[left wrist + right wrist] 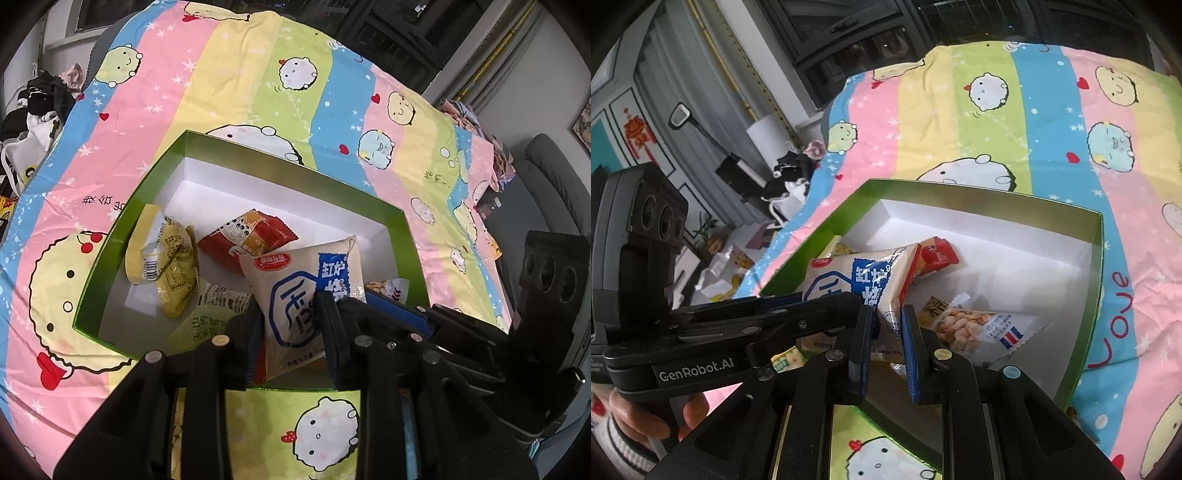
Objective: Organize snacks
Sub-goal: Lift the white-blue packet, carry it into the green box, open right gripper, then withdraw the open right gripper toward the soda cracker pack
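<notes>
Both black grippers, left (291, 325) and right (888, 334), pinch the white-and-blue plastic snack bag (295, 291) low in the middle of the frame, above the green cardboard box (110, 266) holding other snacks.

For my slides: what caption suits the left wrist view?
Both grippers hold a white-and-blue snack packet over the green box.

Both fisheye views are evenly lit by soft indoor light, and the striped bedsheet (258, 74) reads bright while the windows (868, 33) behind are dark. The green box (122, 236) has a pale, slightly washed-out white interior with faint shadows under the packets. Straight lines bow strongly toward the black, vignetted corners, and detail is soft throughout.
</notes>
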Demonstrator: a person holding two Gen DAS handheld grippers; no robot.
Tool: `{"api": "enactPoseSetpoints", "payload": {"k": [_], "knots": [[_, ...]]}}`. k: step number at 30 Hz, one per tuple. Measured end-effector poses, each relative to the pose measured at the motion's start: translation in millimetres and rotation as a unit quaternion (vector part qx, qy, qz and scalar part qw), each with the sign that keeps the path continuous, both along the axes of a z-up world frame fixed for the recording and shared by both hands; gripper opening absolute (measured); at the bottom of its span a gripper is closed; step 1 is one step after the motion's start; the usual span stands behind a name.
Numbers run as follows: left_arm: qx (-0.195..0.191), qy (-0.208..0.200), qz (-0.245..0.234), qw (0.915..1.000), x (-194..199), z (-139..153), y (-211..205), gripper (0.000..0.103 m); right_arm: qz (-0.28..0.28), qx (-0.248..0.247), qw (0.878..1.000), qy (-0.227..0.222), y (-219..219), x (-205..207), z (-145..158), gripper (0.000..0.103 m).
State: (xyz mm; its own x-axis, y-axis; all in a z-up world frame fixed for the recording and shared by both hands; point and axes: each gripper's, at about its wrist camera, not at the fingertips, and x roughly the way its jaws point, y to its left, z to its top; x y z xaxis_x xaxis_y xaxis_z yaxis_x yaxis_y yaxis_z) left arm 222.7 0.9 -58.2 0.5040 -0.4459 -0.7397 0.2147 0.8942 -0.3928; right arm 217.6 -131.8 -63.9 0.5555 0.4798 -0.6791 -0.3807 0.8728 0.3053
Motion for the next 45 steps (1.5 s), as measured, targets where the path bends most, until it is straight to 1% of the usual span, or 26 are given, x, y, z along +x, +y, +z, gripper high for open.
{"api": "enactPoseSetpoints", "payload": {"k": [2, 6, 8, 11, 15, 16, 18, 19, 20, 21, 23, 28, 30, 35, 37, 41, 45], "knots": [[0.001, 0.003, 0.001, 1.0000, 2, -1, -1, 0.028, -0.002, -0.003, 1.000, 0.001, 0, 1, -1, 0.019], [0.018, 0.004, 0.003, 0.9998, 5, -5, -5, 0.028, -0.010, -0.016, 1.000, -0.006, -1, 1, -1, 0.019], [0.023, 0.002, 0.007, 0.9997, 5, -5, -5, 0.030, -0.013, -0.016, 1.000, -0.009, -1, 0, 1, 0.019], [0.020, -0.001, 0.015, 0.9997, 5, -4, -2, 0.043, -0.023, -0.021, 0.999, -0.013, -4, -1, 3, 0.019], [0.027, -0.019, 0.020, 0.9992, -1, 4, 0, 0.057, -0.033, -0.016, 0.999, -0.016, -11, -6, 7, 0.019], [0.030, -0.025, 0.023, 0.9990, -4, 7, 0, 0.059, -0.034, -0.015, 0.999, -0.017, -12, -7, 8, 0.022], [0.035, -0.033, 0.028, 0.9985, -7, 11, 1, 0.067, -0.040, -0.015, 0.999, -0.021, -16, -13, 11, 0.029], [0.036, -0.039, 0.031, 0.9981, -9, 13, 3, 0.069, -0.042, -0.014, 0.999, -0.023, -17, -15, 13, 0.034], [0.035, -0.043, 0.033, 0.9979, -12, 16, 4, 0.074, -0.044, -0.012, 0.999, -0.025, -19, -18, 15, 0.039], [0.034, -0.047, 0.035, 0.9977, -15, 18, 5, 0.079, -0.045, -0.010, 0.999, -0.027, -21, -21, 17, 0.042], [0.034, -0.056, 0.041, 0.9971, -21, 23, 6, 0.087, -0.049, -0.006, 0.998, -0.033, -24, -29, 22, 0.049], [0.034, -0.075, 0.047, 0.9955, -41, 34, 8, 0.096, -0.051, -0.004, 0.998, -0.040, -27, -49, 32, 0.057], [0.032, -0.078, 0.049, 0.9952, -48, 35, 9, 0.102, -0.051, -0.004, 0.998, -0.043, -28, -58, 36, 0.059], [0.037, -0.089, 0.053, 0.9940, -70, 41, 9, 0.102, -0.054, -0.009, 0.997, -0.053, -31, -82, 43, 0.069], [0.038, -0.093, 0.055, 0.9934, -79, 42, 10, 0.102, -0.057, -0.011, 0.997, -0.055, -32, -89, 44, 0.071], [0.038, -0.101, 0.066, 0.9920, -99, 43, 14, 0.102, -0.060, -0.014, 0.996, -0.057, -36, -106, 43, 0.076], [0.039, -0.099, 0.072, 0.9917, -116, 41, 18, 0.102, -0.055, -0.018, 0.997, -0.046, -36, -120, 37, 0.076]]}}
